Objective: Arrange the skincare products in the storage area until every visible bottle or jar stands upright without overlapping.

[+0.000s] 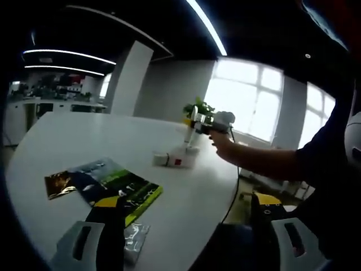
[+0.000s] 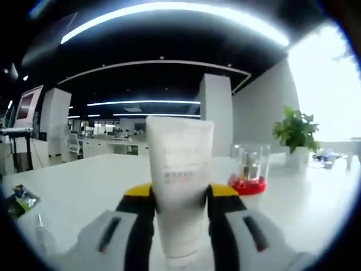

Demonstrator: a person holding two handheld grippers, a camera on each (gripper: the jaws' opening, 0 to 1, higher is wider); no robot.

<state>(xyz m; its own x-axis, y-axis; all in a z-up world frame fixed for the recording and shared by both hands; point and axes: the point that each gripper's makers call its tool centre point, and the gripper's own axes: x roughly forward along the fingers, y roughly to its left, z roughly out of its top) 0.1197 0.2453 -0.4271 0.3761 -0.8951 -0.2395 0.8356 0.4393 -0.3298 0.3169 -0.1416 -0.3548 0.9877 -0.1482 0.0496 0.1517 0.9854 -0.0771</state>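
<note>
A white tube [image 2: 179,186] is being held clamped between the jaws of the right gripper [image 2: 180,226], its long axis running straight up out of them and its lower end being cut off at the bottom edge of the right gripper view. Ahead of these jaws and a little to their right, a clear glass jar [image 2: 250,169] with a red base is standing on the white worktop [image 2: 84,192], with a potted plant [image 2: 296,135] farther off to the right. In the left gripper view, the right gripper [image 1: 210,125] is being held out by a hand [image 1: 221,141] well ahead of the left gripper [image 1: 186,243], whose jaws are being kept apart with nothing between them. Some white products [image 1: 176,158] are lying below it, their shapes being too small to make out. Printed packets [image 1: 110,189] are lying just ahead of the left jaws. The right hand is judged the nearer for setting the tube upright beside the jar.
</note>
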